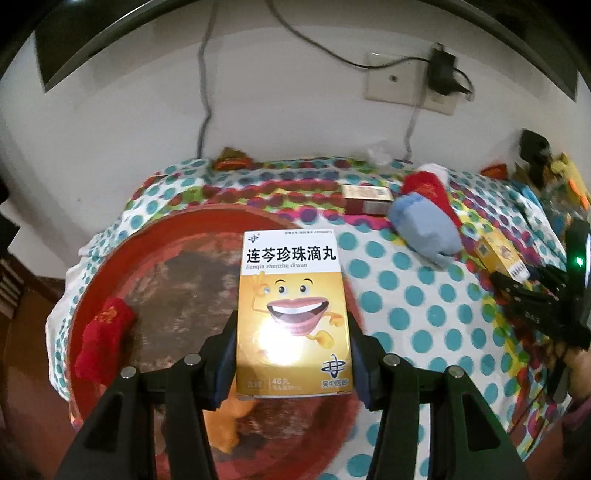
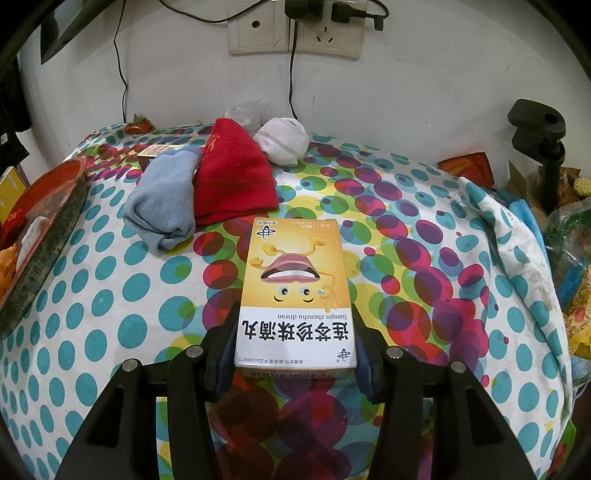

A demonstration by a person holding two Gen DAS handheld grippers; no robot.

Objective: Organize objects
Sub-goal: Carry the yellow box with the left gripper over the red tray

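Observation:
My left gripper (image 1: 293, 332) is shut on a yellow medicine box (image 1: 291, 310) with a cartoon mouth, held above the round red tray (image 1: 110, 258). In the tray lie a red sock (image 1: 101, 339) and an orange item (image 1: 229, 424), partly hidden by my fingers. My right gripper (image 2: 293, 343) is shut on a second, identical yellow medicine box (image 2: 295, 288), upside down, over the polka-dot cloth (image 2: 110, 314). The right gripper also shows in the left wrist view (image 1: 535, 295) at the far right with its box (image 1: 502, 254).
On the cloth lie a blue sock (image 2: 162, 203), a red hat (image 2: 232, 177), a white sock (image 2: 284, 142) and a brown box (image 2: 157, 151). The tray's rim (image 2: 44, 240) is at left. Snack bags (image 2: 576, 295) and a black clamp (image 2: 539, 136) crowd the right edge. Wall sockets (image 2: 295, 33) are behind.

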